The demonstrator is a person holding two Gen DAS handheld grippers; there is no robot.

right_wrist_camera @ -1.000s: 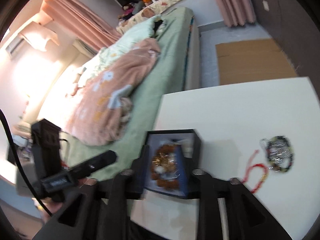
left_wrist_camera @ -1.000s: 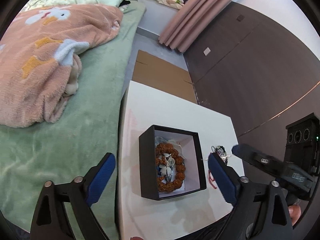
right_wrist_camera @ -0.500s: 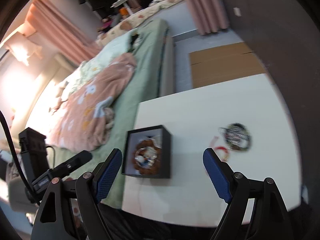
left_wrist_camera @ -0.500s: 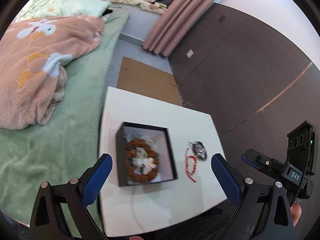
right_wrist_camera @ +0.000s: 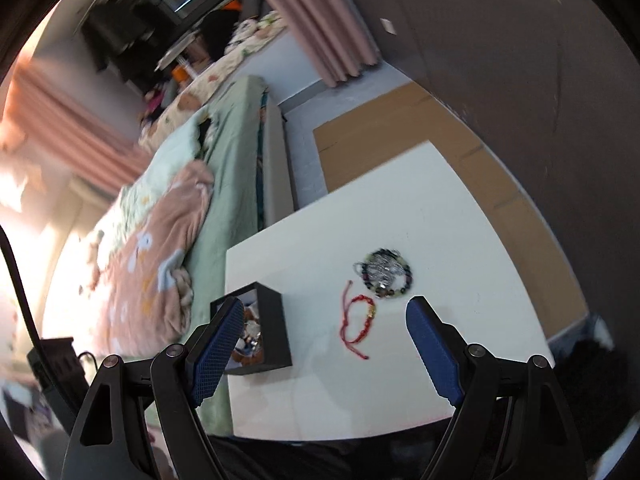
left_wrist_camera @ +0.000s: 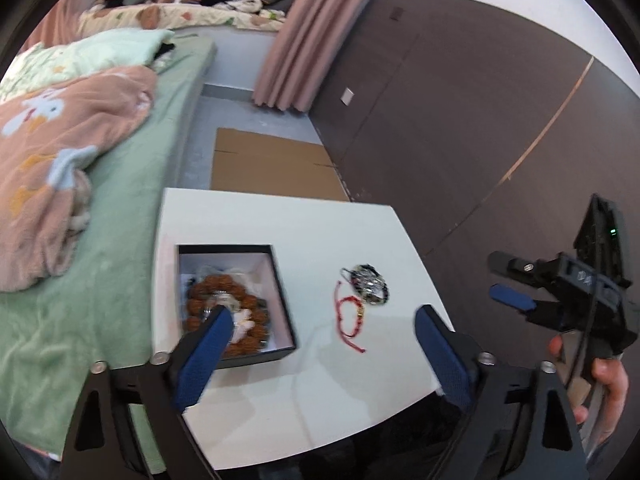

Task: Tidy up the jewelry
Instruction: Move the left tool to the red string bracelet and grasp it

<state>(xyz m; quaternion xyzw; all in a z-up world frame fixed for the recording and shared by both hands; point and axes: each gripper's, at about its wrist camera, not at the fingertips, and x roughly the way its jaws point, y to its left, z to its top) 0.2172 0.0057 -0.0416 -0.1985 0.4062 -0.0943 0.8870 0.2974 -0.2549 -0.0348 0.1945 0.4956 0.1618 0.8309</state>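
Eyeing the red cord bracelet next: it's lying loose between my right gripper pads, beaded bracelet just beyond, box off left. Both grippers, left gripper too, gape empty. Best pinching the cord low, mid-loop.

Black box, brown bead bracelet, red cord bracelet, white table.

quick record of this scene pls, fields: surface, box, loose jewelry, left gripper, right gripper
surface: white table beside a bed
box: black box holding a brown bead bracelet
loose jewelry: red cord bracelet and dark beaded bracelet on the table, outside the box
left gripper: open, nothing between the fingers
right gripper: open, empty
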